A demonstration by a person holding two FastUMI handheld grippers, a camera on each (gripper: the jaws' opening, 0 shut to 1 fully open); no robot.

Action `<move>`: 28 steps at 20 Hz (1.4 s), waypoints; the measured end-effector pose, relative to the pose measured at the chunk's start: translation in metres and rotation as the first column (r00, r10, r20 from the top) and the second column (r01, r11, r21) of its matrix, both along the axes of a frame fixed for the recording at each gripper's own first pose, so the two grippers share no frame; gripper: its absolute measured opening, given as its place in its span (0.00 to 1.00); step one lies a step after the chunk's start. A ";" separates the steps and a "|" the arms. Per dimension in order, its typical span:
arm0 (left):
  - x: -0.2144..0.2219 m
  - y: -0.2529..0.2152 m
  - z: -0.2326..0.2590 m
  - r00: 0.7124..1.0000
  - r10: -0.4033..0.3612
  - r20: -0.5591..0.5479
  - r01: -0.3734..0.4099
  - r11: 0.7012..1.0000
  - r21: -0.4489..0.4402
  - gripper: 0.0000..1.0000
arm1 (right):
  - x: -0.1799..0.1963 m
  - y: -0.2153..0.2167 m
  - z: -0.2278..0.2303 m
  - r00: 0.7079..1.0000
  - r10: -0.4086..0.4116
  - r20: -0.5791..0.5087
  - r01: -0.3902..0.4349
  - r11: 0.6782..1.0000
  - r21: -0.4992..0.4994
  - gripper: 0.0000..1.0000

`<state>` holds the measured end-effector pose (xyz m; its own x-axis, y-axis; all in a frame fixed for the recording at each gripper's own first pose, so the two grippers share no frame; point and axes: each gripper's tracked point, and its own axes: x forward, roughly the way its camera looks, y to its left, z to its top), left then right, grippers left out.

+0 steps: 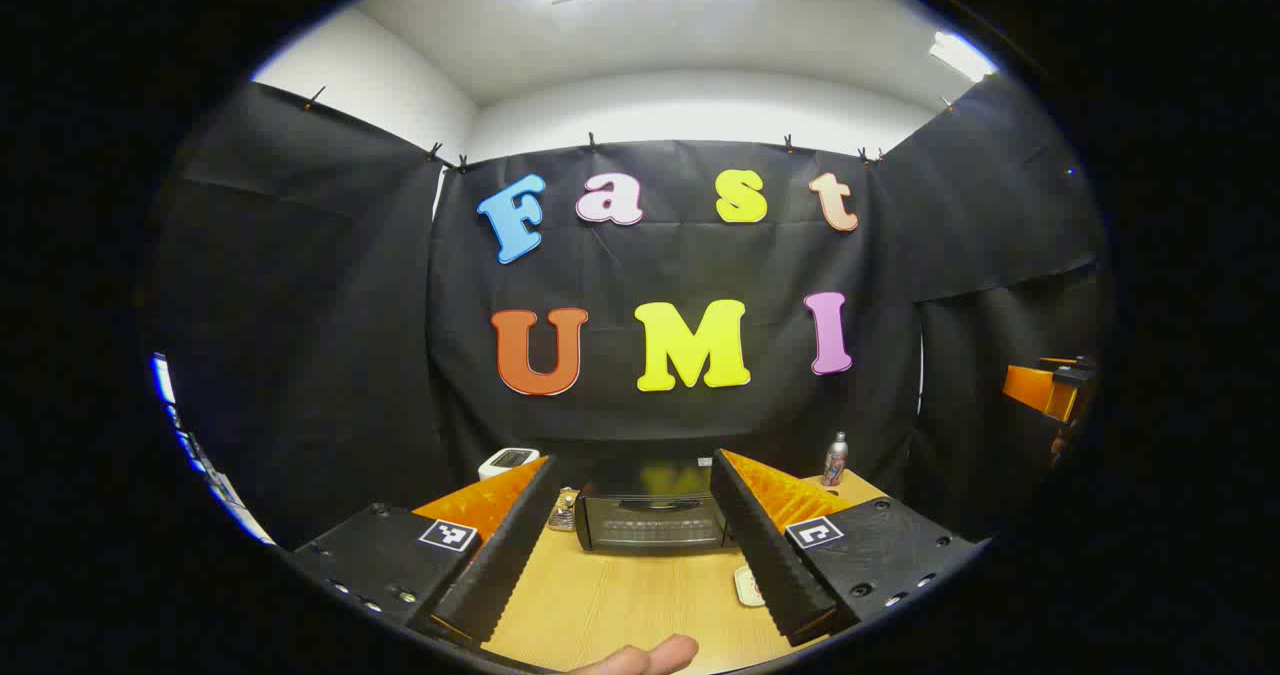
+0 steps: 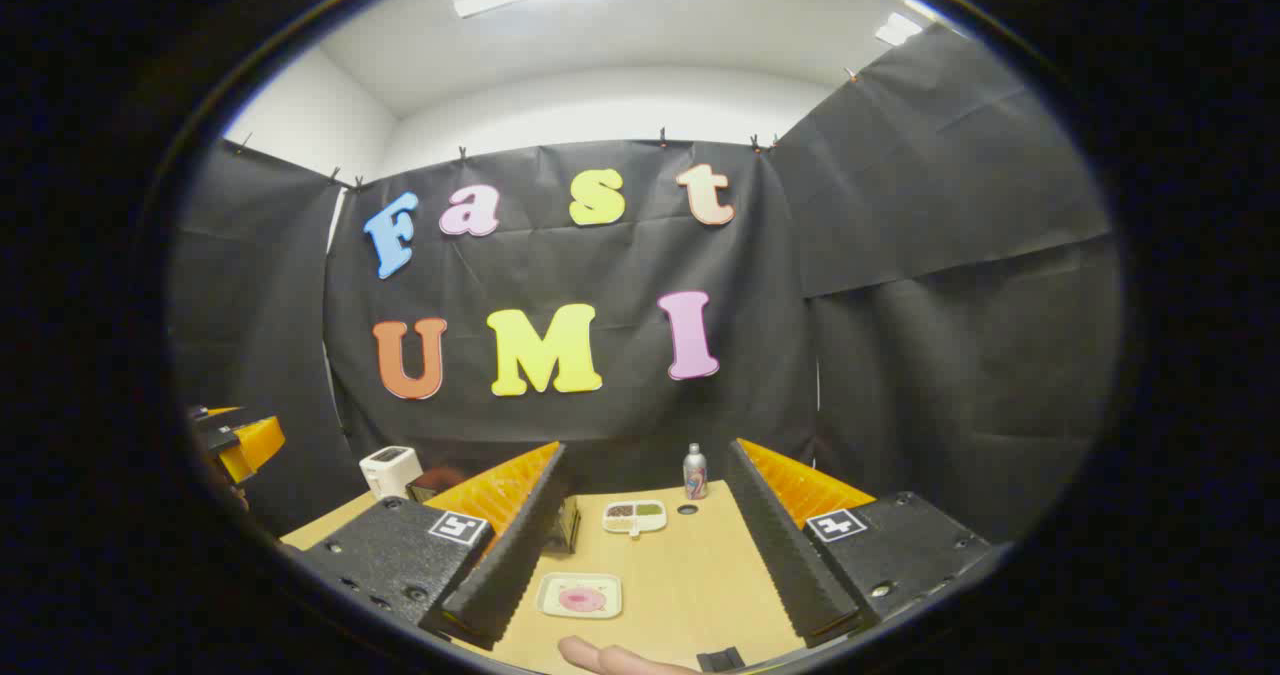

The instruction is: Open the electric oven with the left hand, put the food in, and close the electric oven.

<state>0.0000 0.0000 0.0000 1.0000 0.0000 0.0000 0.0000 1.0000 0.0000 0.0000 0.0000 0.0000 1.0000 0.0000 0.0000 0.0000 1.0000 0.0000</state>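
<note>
The black electric oven (image 1: pixel 650 520) stands at the back of the wooden table (image 1: pixel 620 605) with its door closed, straight ahead between the fingers of my left gripper (image 1: pixel 633 460), which is open and holds nothing. A small white plate of pink food (image 2: pixel 580 595) lies on the table (image 2: pixel 690 585) near the front, just ahead of my right gripper (image 2: pixel 645 450), also open and holding nothing. The edge of that plate (image 1: pixel 748 585) peeks out beside the left gripper's right finger. Both grippers are held above the table, well back from the oven.
A small metal bottle (image 2: pixel 695 471) and a divided tray of food (image 2: pixel 634 516) sit at the back right. A white appliance (image 2: pixel 390 470) stands at the back left, and a small jar (image 1: pixel 565 508) left of the oven. A fingertip (image 1: pixel 640 658) shows at the front edge.
</note>
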 end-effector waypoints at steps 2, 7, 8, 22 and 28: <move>-0.003 0.002 0.003 1.000 0.000 0.013 0.000 1.000 0.000 0.96 | -0.003 -0.001 0.004 1.000 -0.002 0.013 0.002 1.000 -0.011 0.96; -0.002 0.003 0.010 1.000 -0.006 0.023 0.006 1.000 0.001 0.96 | -0.007 0.000 0.011 0.999 0.015 0.041 -0.014 0.999 -0.030 0.96; -0.001 0.002 0.010 1.000 -0.006 0.027 0.006 1.000 0.001 0.96 | -0.008 0.001 0.011 0.999 0.018 0.040 -0.017 0.999 -0.032 0.96; 0.050 0.004 -0.010 1.000 -0.027 0.008 0.027 1.000 0.015 0.96 | 0.025 0.006 0.001 0.997 0.043 0.058 -0.042 0.999 -0.018 0.96; 0.115 -0.003 -0.041 0.997 -0.049 -0.052 0.048 0.999 -0.017 0.96 | 0.066 0.001 -0.013 0.998 0.051 0.035 -0.051 0.999 -0.008 0.96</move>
<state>0.1151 -0.0032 -0.0410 0.9974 -0.0488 -0.0523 0.0480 0.9987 -0.0172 0.0658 0.0005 -0.0133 0.9981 0.0509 0.0352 -0.0506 0.9987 -0.0084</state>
